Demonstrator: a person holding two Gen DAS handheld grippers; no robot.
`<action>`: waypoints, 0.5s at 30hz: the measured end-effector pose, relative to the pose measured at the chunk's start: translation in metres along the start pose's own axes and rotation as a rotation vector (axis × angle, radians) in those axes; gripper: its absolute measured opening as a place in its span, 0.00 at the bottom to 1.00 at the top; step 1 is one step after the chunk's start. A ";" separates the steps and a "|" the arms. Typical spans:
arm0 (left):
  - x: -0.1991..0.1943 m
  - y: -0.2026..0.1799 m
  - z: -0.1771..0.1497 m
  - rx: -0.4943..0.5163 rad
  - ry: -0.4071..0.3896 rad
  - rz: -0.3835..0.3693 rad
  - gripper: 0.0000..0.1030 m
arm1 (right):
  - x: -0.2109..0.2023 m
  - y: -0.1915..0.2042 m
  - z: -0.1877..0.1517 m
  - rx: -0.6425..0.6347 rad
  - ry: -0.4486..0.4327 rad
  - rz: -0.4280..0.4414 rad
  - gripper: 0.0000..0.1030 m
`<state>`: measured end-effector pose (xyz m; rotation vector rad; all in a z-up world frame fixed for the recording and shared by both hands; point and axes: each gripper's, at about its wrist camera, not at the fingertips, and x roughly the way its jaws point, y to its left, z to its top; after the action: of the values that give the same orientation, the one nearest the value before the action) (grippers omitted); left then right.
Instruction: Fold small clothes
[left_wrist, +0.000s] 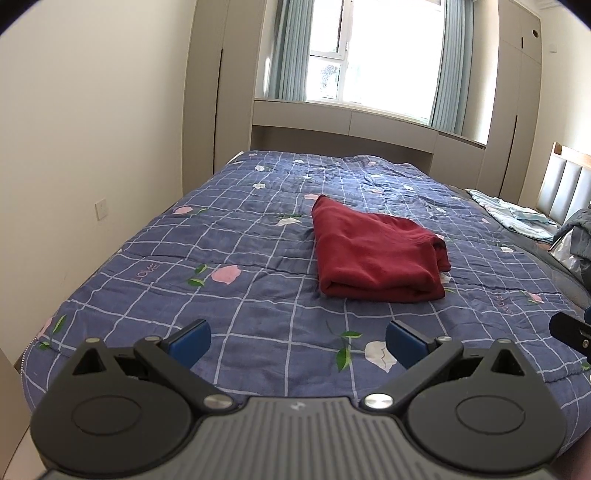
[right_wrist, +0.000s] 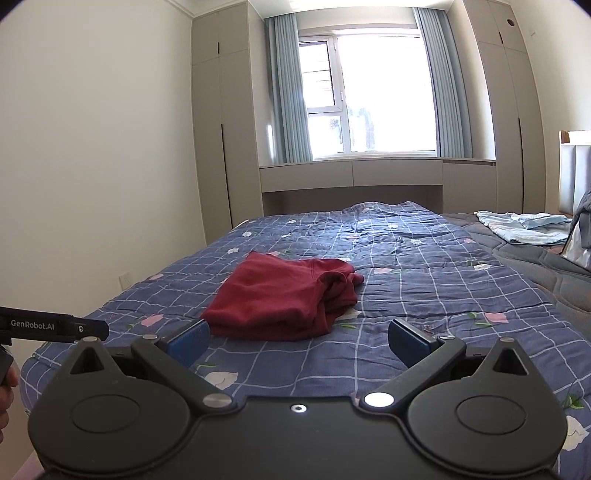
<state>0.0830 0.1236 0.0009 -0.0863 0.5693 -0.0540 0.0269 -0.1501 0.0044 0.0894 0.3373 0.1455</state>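
Soft dark-red fleecy garment (left_wrist: 376, 254) sits folded in a chunky rectangle on the quilted blue grid bedspread (left_wrist: 236, 266), both left gripper (left_wrist: 297, 345) and right gripper (right_wrist: 299, 341) jaws wide, empty

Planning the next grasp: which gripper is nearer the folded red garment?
Right, slightly. The right gripper is just short of the red garment, near its front left corner. The left gripper is farther back, left of it.

Daylight from the overexposed window (right_wrist: 384, 92) lights both views brightly, soft shadows on the bed (left_wrist: 258, 266), strong fisheye bending and dark vignette at corners, focus sharp.
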 end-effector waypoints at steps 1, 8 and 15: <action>0.000 0.000 -0.001 0.003 0.003 0.002 1.00 | 0.000 0.000 -0.001 0.002 0.001 0.000 1.00; 0.003 -0.003 -0.004 0.014 0.014 0.001 1.00 | 0.003 -0.002 -0.004 0.009 0.012 0.002 1.00; 0.009 -0.005 -0.003 0.030 0.042 -0.005 1.00 | 0.005 -0.003 -0.006 0.015 0.022 0.001 1.00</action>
<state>0.0885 0.1173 -0.0058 -0.0572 0.6105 -0.0694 0.0296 -0.1515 -0.0030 0.1026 0.3605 0.1448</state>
